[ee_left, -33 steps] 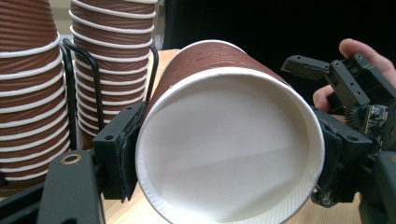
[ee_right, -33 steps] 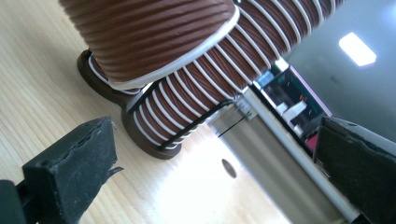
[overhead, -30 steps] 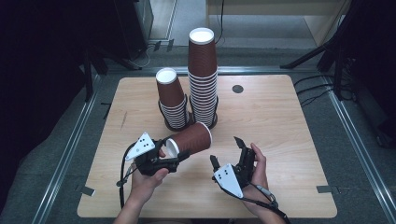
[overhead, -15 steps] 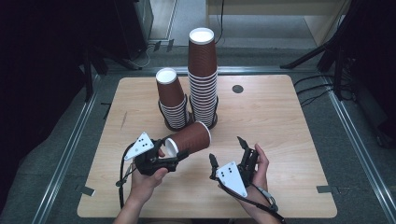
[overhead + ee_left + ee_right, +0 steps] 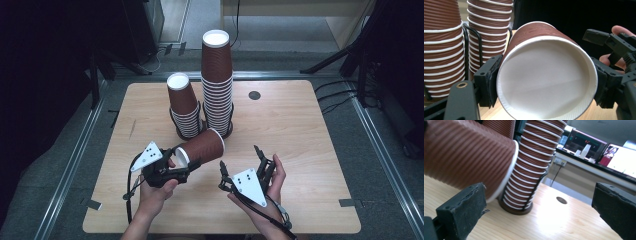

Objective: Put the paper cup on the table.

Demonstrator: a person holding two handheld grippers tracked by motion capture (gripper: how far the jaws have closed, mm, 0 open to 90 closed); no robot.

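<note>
This looks like a lab or test room. A bare wooden counter (image 5: 300,130) stands on grey carpet between metal floor rails (image 5: 75,160), with black stand legs (image 5: 345,55) and cables beyond it, and lit equipment screens (image 5: 586,142) along a bench behind the counter.

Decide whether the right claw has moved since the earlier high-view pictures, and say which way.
Yes. The right claw has drifted toward the person's edge of the table, away from the tall cup stack.

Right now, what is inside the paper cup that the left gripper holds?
The paper cup, clamped in the left gripper, shows a bare white surface inside its rim with nothing in it. Whether that is its mouth or its recessed base cannot be told.
</note>
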